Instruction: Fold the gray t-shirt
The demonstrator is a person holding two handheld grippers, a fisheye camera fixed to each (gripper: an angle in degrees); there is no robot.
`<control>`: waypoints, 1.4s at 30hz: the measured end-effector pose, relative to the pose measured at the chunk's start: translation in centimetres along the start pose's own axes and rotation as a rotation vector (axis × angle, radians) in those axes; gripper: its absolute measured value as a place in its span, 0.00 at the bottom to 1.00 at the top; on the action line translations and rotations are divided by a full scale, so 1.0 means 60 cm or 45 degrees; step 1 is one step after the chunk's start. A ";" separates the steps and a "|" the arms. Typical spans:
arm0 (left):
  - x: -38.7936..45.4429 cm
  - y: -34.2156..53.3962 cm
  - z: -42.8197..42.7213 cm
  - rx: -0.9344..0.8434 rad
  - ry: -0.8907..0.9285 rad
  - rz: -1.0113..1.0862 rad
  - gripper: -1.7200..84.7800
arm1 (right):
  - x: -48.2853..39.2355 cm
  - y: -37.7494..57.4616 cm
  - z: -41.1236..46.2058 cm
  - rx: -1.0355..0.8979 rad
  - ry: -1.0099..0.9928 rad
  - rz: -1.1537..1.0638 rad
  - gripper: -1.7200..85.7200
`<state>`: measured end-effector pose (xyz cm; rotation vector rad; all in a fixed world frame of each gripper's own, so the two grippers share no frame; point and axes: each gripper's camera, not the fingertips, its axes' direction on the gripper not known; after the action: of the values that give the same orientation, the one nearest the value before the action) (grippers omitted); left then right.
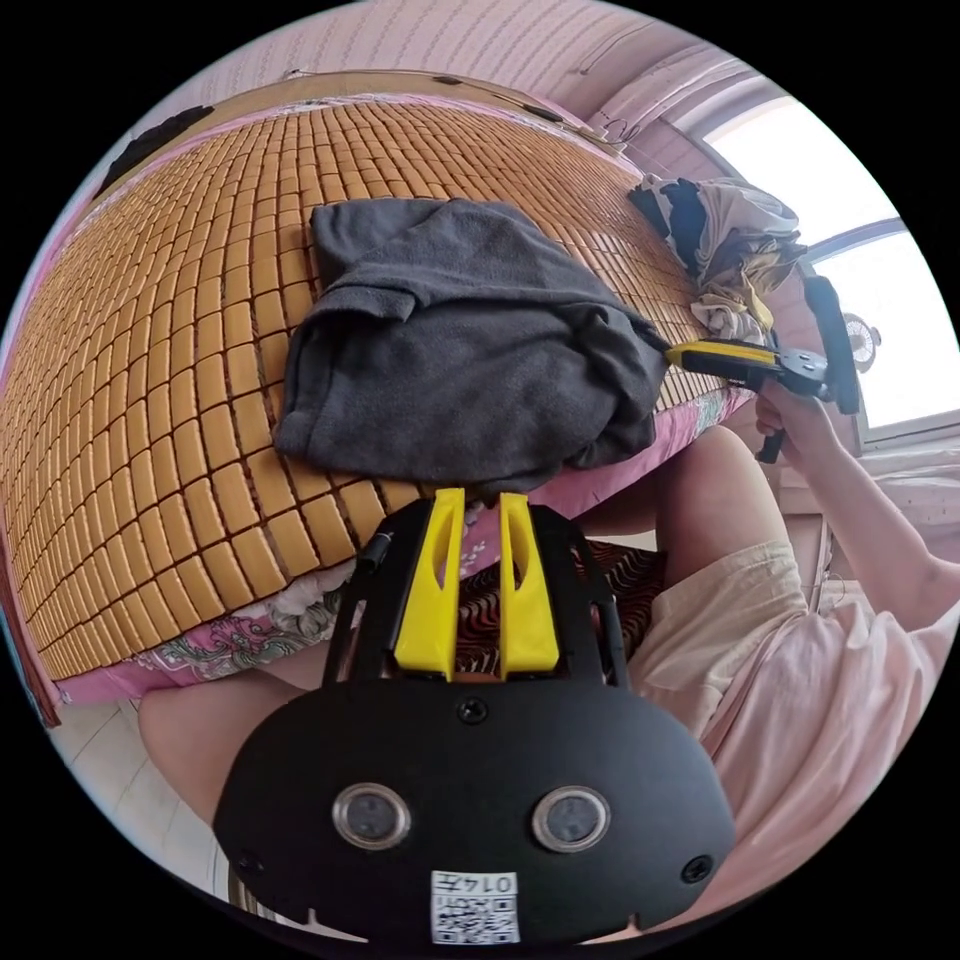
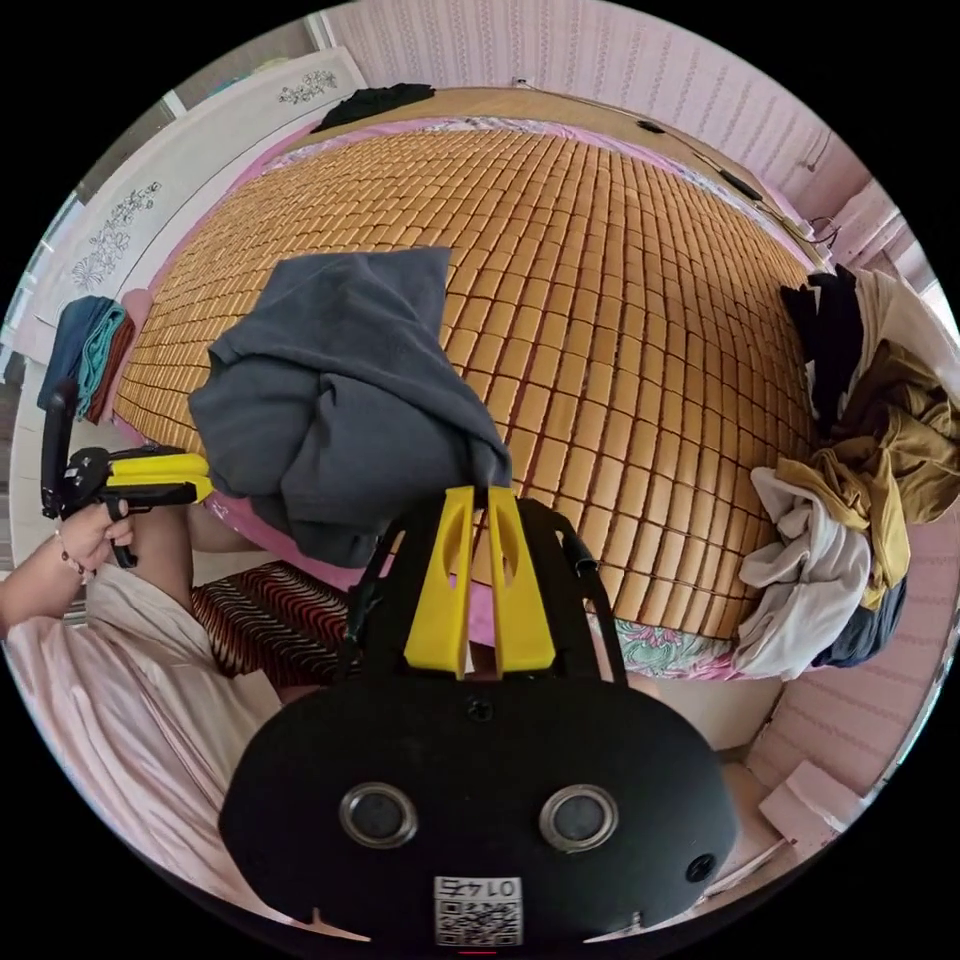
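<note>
Both tools, left (image 1: 478,497) and right (image 2: 477,492), are clenched on the near hem of the shirt (image 1: 450,340), which lies bunched on the bed's mat (image 1: 150,400) so I can spread it. Spare clothes (image 2: 860,470) wait aside.

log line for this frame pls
phase: fold under way | left gripper: shut on gray t-shirt hem | right gripper: shut on its other edge | surface: bamboo mat

The left gripper's (image 1: 482,497) jaw tips are hidden under the t-shirt's (image 1: 450,340) hem, so their grip cannot be told. In the right gripper view, the right gripper's (image 2: 478,493) tips vanish behind the cloth, and the laundry pile (image 2: 860,470) is cut off by the picture's edge.
</note>
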<state>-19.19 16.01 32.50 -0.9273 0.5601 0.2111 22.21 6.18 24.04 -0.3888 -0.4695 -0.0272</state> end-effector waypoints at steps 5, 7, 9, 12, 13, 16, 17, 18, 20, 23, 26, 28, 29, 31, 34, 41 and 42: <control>0.001 0.017 -0.021 0.001 0.039 -0.002 0.11 | 0.078 0.049 -0.110 0.207 -0.163 0.161 0.03; 0.010 0.029 -0.031 -0.004 0.036 0.056 0.12 | 0.113 0.079 -0.168 0.328 -0.253 0.257 0.03; 0.015 0.042 -0.039 -0.011 0.034 0.089 0.13 | 0.134 0.102 -0.212 0.434 -0.312 0.311 0.03; 0.019 0.066 -0.052 0.019 0.039 0.084 0.14 | 0.159 0.139 -0.272 0.588 -0.359 0.375 0.03; 0.020 0.072 -0.057 0.021 0.030 0.066 0.13 | 0.168 0.155 -0.291 0.661 -0.373 0.405 0.03; 0.026 0.091 -0.070 0.028 -0.004 0.050 0.11 | 0.189 0.187 -0.315 0.743 -0.395 0.480 0.03; 0.027 0.095 -0.073 0.033 -0.014 0.052 0.11 | 0.192 0.191 -0.315 0.731 -0.389 0.493 0.03; 0.030 0.105 -0.078 0.045 -0.031 0.058 0.10 | 0.199 0.201 -0.313 0.706 -0.363 0.521 0.03; 0.035 0.120 -0.087 0.055 -0.039 0.063 0.08 | 0.211 0.218 -0.308 0.661 -0.326 0.571 0.03; 0.045 0.141 -0.100 0.042 0.008 0.060 0.03 | 0.237 0.254 -0.296 0.617 -0.392 0.695 0.03; 0.062 0.171 -0.141 0.133 0.002 0.088 0.01 | 0.246 0.285 -0.309 0.656 -0.471 0.743 0.03; 0.065 0.200 -0.201 0.251 0.065 0.077 0.01 | 0.241 0.291 -0.342 0.683 -0.450 0.685 0.03; 0.066 0.207 -0.218 0.280 0.072 0.079 0.01 | 0.240 0.290 -0.352 0.693 -0.450 0.668 0.03; 0.063 0.235 -0.300 0.414 -0.006 0.065 0.01 | 0.240 0.284 -0.391 0.743 -0.472 0.615 0.03; 0.051 0.268 -0.412 0.637 -0.047 0.016 0.01 | 0.234 0.268 -0.442 0.832 -0.499 0.528 0.03; 0.058 0.363 -0.614 1.062 -0.040 0.006 0.01 | 0.209 0.257 -0.543 1.010 -0.621 0.379 0.03; 0.063 0.385 -0.638 1.121 -0.046 0.003 0.01 | 0.203 0.263 -0.558 1.041 -0.639 0.363 0.03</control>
<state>-39.33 -1.34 -3.66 -0.0678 0.5447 -0.0279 49.47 9.15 -3.62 0.3592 -0.8637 0.5362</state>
